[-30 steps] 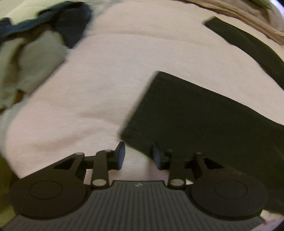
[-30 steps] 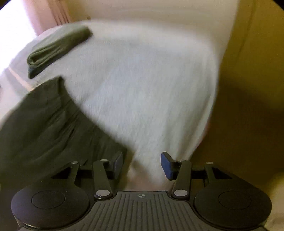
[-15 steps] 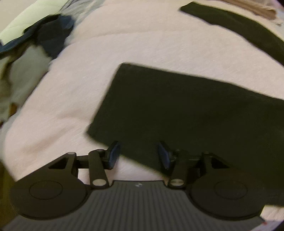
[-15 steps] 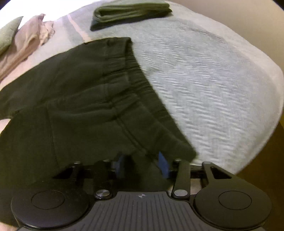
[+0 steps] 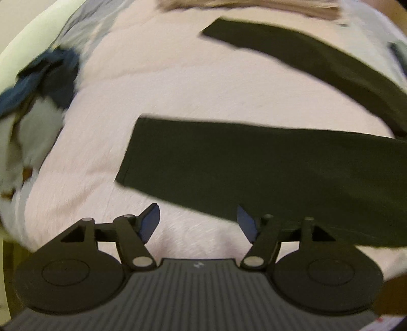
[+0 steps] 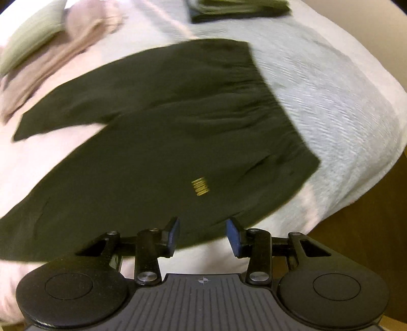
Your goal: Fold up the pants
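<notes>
Black pants [image 6: 165, 132] lie spread flat on the bed, waistband [image 6: 269, 96] to the right and a small yellow logo [image 6: 201, 187] near the front edge. The left wrist view shows the two legs, the near leg [image 5: 241, 168] with its hem at the left and the far leg [image 5: 318, 63] behind it. My left gripper [image 5: 197, 221] hovers above the near leg's lower edge; its jaws are opening and nothing is between them. My right gripper [image 6: 202, 234] hangs open over the pants' front edge, pads clear of the cloth.
A heap of blue and grey clothes [image 5: 38, 101] lies at the left. A beige garment [image 6: 63, 51], a green pillow [image 6: 30, 38] and a folded olive garment [image 6: 239, 10] sit at the back. The bed's edge drops to brown floor [image 6: 368, 229] at the right.
Both grippers have risen and drawn back, so more of the pants shows. The left jaws have spread wider. The cloth that lay at the right jaws half a second ago now lies flat.
</notes>
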`<state>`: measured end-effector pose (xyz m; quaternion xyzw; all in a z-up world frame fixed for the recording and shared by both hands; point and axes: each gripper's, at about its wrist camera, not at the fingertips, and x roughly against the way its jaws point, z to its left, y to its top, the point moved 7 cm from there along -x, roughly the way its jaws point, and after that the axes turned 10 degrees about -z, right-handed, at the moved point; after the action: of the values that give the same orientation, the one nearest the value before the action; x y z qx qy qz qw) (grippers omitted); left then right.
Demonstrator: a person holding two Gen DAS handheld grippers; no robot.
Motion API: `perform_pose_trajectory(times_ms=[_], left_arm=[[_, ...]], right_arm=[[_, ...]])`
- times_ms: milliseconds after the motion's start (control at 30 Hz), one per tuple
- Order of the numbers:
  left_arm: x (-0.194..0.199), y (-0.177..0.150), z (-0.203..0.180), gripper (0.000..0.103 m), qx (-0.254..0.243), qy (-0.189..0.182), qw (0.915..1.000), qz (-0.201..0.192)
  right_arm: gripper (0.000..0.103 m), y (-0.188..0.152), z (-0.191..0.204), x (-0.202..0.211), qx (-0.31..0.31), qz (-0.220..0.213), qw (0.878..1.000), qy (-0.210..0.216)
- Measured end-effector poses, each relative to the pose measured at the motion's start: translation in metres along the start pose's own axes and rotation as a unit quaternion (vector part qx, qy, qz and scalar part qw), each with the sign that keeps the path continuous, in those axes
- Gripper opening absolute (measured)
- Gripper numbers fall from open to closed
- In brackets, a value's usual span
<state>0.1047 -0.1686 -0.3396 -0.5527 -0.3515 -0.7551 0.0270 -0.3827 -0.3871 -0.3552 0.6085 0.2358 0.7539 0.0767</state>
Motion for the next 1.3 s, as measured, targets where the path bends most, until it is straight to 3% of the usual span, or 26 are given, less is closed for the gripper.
perform_pose_trajectory(times_ms=[100, 267, 467, 667, 867, 1300], left_arm=[[0.029, 0.009, -0.001, 0.067, -0.027, -0.031, 0.9989, -0.022], [0.081, 0.006, 0.025, 0.068, -0.031, -0.047, 0.9977, -0.039], [0.157, -0.003, 0.049, 0.069, -0.032, -0.068, 0.9949, -0.067], [0.208, -0.014, 0.055, 0.072, -0.04, -0.091, 0.9903, -0.098], [0.229, -0.027, 0.051, 0.073, -0.043, -0.096, 0.9883, -0.11], [0.246, -0.035, 0.035, 0.073, -0.076, -0.111, 0.9829, -0.125]], right_arm=[[0.038, -0.019, 0.037, 0.027, 0.006, -0.008, 1.0, 0.013], [0.038, -0.045, 0.084, 0.082, 0.013, -0.04, 0.999, 0.033], [0.038, -0.065, 0.125, 0.139, 0.026, -0.06, 0.997, 0.028], [0.038, -0.076, 0.158, 0.182, 0.059, -0.079, 0.994, 0.044], [0.038, -0.092, 0.169, 0.197, 0.089, -0.084, 0.991, 0.05], [0.039, -0.122, 0.155, 0.214, 0.065, -0.081, 0.994, 0.045]])
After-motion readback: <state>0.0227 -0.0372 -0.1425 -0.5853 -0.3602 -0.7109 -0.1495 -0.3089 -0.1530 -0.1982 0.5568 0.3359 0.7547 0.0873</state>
